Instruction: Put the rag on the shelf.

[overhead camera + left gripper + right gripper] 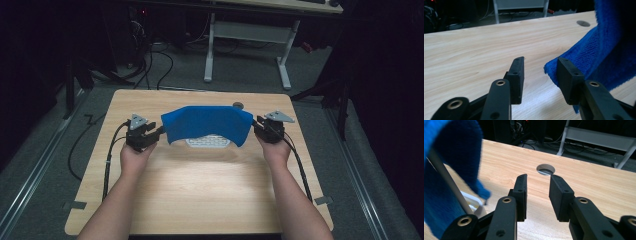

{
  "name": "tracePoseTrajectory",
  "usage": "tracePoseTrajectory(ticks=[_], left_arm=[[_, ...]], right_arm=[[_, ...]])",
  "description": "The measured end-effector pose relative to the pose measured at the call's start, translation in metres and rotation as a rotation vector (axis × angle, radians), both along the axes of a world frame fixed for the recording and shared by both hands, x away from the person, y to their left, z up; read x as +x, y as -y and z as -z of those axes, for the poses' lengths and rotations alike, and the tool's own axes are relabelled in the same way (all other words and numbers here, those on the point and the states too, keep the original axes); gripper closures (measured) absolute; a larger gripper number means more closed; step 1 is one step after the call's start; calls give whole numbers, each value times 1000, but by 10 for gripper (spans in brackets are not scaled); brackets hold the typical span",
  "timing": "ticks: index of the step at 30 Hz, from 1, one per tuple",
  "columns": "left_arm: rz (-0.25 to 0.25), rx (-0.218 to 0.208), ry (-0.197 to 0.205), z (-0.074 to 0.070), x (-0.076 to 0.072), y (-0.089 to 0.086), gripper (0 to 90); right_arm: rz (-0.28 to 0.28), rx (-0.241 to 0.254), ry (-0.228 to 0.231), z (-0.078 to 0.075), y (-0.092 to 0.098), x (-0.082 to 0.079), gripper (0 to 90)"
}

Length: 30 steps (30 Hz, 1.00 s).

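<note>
A blue cloth [207, 125] is arching over a white rack [209, 142] — edges drooping. Beside it, the left gripper [540, 72] and right gripper [537, 195] are gaping, released. The right gripper view is revealing the rack's white bar under the cloth.

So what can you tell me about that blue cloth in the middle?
The blue cloth looks like a knitted or terry towel. It hangs arched over a white rack standing on the wooden table, its ends drooping on both sides. Both grippers sit open beside it; the left gripper has one jaw close against a corner, not clamped.
</note>
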<state>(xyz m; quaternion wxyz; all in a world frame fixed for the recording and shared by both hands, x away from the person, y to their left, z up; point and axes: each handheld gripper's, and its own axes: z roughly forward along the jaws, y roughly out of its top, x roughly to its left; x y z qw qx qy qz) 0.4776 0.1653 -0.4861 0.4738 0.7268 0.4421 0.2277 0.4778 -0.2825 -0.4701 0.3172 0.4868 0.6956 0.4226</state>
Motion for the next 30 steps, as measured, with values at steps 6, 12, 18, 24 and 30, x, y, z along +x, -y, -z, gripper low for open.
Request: tracePoseTrajectory(ticks=[6,12,18,24,30], left_arm=[[2,-45,-7,3,0,-3,566],[-49,-173,12,-15,12,-5,585],[-41,-172,19,-23,17,-7,577],[-60,-44,-41,-5,12,-13,578],[-39,55,-55,4,-1,-12,577]], right_arm=[[12,-5,-17,4,6,-2,684],[4,-8,-7,3,3,-2,685],[-5,-34,-1,1,2,-5,687],[-2,-36,-2,1,3,-6,687],[-7,-42,6,-1,2,-11,687]])
